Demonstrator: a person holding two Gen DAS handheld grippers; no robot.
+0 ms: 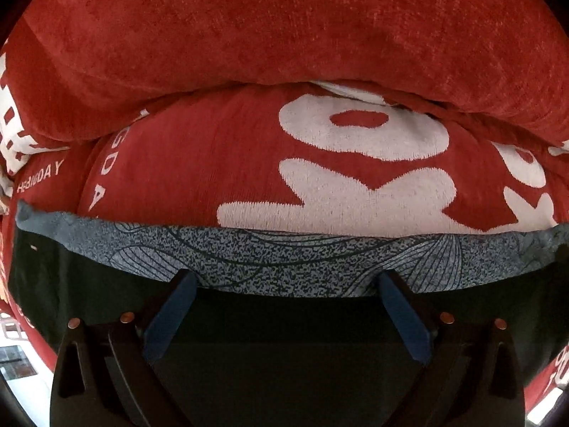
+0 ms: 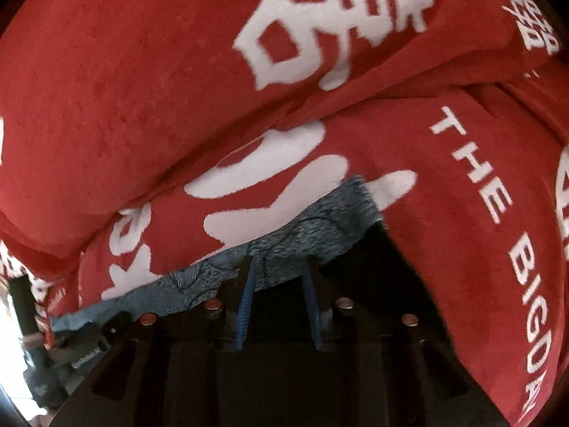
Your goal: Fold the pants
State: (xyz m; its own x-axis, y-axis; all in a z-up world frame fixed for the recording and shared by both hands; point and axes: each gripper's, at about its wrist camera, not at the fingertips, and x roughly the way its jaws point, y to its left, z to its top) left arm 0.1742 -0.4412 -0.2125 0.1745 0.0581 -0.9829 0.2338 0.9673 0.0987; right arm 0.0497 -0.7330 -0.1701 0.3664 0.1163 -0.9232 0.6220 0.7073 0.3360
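the left tongs [image 1: 286, 284] stood wide apart, tips at the pants [image 1: 284, 263] hem, clamping nothing. the right tongs [image 2: 279, 267] stood narrowly parted over the same grey cloth; i couldn't tell whether they pinched it. the pants lay just ahead of both, on a red blanket [image 1: 249, 163]. likely risks: the tongs could grab blanket along with hem, or one side could slip and skew the fold.
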